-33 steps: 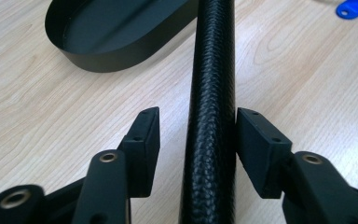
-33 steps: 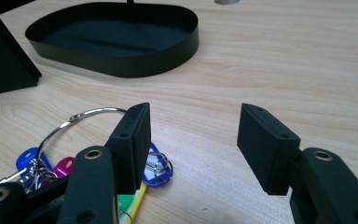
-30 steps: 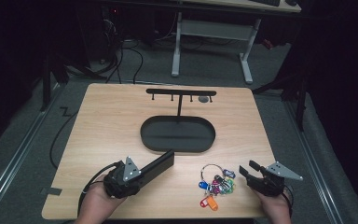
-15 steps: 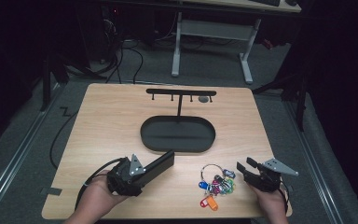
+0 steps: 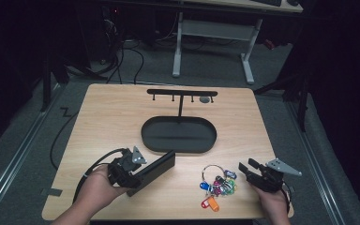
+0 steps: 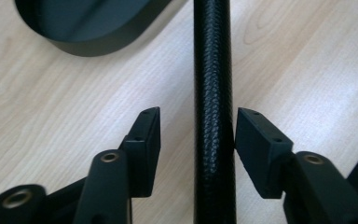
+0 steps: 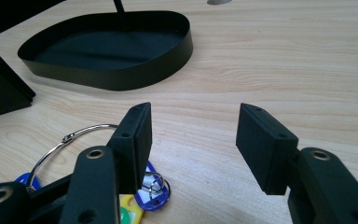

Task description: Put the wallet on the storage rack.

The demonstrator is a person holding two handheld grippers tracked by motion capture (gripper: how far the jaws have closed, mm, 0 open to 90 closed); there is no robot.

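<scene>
Dark room around a pale wooden desk (image 5: 122,122), seen from above. Beyond both pairs of jaws, a black oval tray (image 5: 178,136) with a hook stand (image 5: 182,93) rising behind it. Near the front edge, left gripper (image 5: 138,171) in a hand, with a black case (image 5: 157,166) running out forward from its jaws toward the tray. Farther along the same edge, right gripper (image 5: 247,165), jaws parted, and a key bunch (image 5: 218,185) with coloured tags lying on the desk just ahead of them

From the left gripper view: black case (image 6: 212,70) standing edge-on between the jaws, grained like leather. One pad touching its side, the other standing apart with bare desk showing in the gap. Jaws at middle width, just been closing around the case, not yet clamped on it. Tray wall (image 6: 93,28) well ahead of the tips

From the right gripper view: jaws held moderately wide, nothing between them but bare desk. Key bunch (image 7: 70,140) low beside one jaw, outside the gap, partly hidden behind it. Tray ahead of the tips, a corner of the black case off to that same side
</scene>
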